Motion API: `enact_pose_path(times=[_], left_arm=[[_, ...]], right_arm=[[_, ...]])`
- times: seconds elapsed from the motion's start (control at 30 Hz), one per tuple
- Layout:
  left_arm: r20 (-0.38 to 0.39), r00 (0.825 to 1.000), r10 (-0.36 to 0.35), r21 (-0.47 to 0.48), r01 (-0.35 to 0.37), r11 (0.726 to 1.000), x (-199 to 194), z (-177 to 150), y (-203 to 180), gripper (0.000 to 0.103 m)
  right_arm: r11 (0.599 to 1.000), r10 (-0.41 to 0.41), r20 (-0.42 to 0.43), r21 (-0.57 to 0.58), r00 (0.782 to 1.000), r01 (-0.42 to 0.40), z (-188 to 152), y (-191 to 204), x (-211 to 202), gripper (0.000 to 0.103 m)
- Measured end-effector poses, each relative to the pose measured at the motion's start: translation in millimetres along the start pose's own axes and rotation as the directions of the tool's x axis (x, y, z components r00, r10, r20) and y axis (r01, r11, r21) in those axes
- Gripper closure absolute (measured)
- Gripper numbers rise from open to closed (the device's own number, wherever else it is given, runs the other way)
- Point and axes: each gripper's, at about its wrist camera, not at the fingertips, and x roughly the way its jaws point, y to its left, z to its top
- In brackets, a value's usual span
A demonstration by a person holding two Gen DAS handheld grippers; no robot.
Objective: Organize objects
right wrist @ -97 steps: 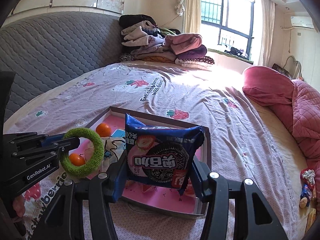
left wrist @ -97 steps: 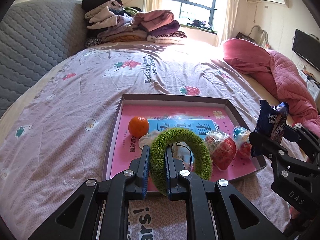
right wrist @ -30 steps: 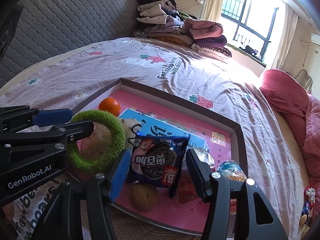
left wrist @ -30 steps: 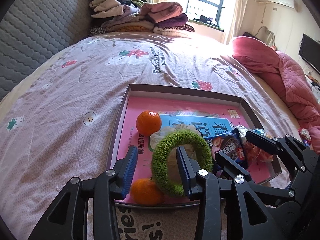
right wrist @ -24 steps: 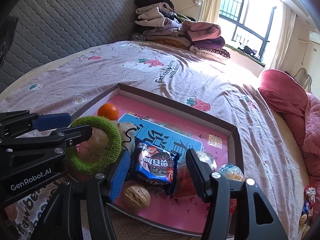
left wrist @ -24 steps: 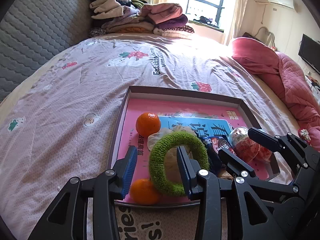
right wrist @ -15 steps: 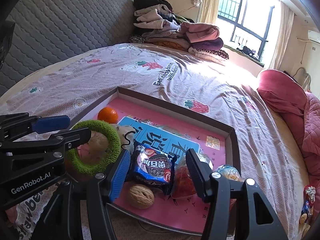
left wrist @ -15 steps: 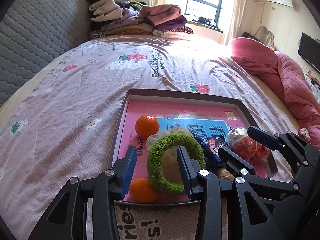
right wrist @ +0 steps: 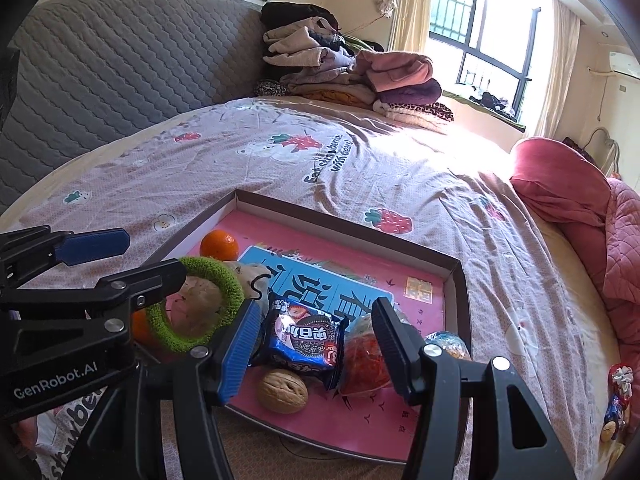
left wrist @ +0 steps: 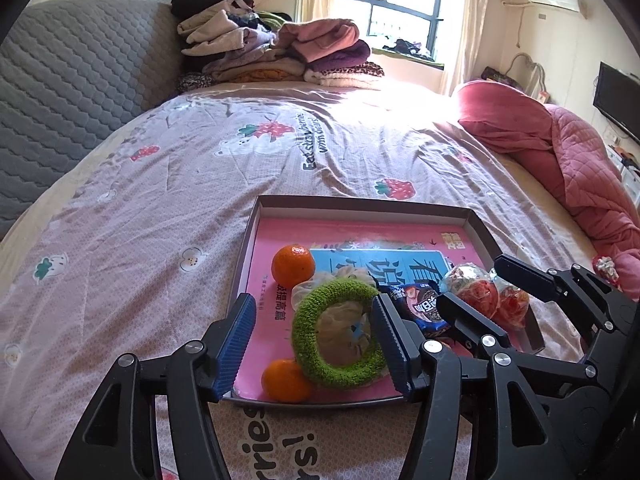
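A shallow box with a pink floor lies on the bed. In it lie a green fuzzy ring, a blue cookie packet, two oranges, a walnut and a red snack bag. My left gripper is open and empty, jaws either side of the ring and above it. My right gripper is open and empty above the cookie packet.
A floral bedsheet surrounds the box. Folded clothes are piled at the head of the bed. A pink quilt lies at the right. Small wrapped candies lie on the sheet to the box's right.
Both grippers let go of the ring and the cookie packet, which now lie in the box. Both grippers have since drawn back and up a little, jaws open.
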Motion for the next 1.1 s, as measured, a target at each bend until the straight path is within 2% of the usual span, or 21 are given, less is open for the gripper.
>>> enact_pose_path(times=[0.47, 0.67, 1.1], left_arm=[[0.051, 0.998, 0.022, 0.018, -0.022, 1.0, -28, 8, -5, 0.028], [0.059, 0.998, 0.035, 0.029, -0.037, 0.999, -38, 11, -7, 0.027], [0.088, 0.995, 0.046, 0.033, -0.049, 0.998, -57, 13, -10, 0.026]], right_arm=[[0.997, 0.005, 0.027, 0.078, 1.0, -0.007, 4, -16, -20, 0.04], [0.996, 0.007, 0.034, 0.092, 0.999, -0.01, 5, -18, -28, 0.039], [0.995, -0.043, 0.059, 0.093, 0.997, 0.037, 11, -20, -45, 0.039]])
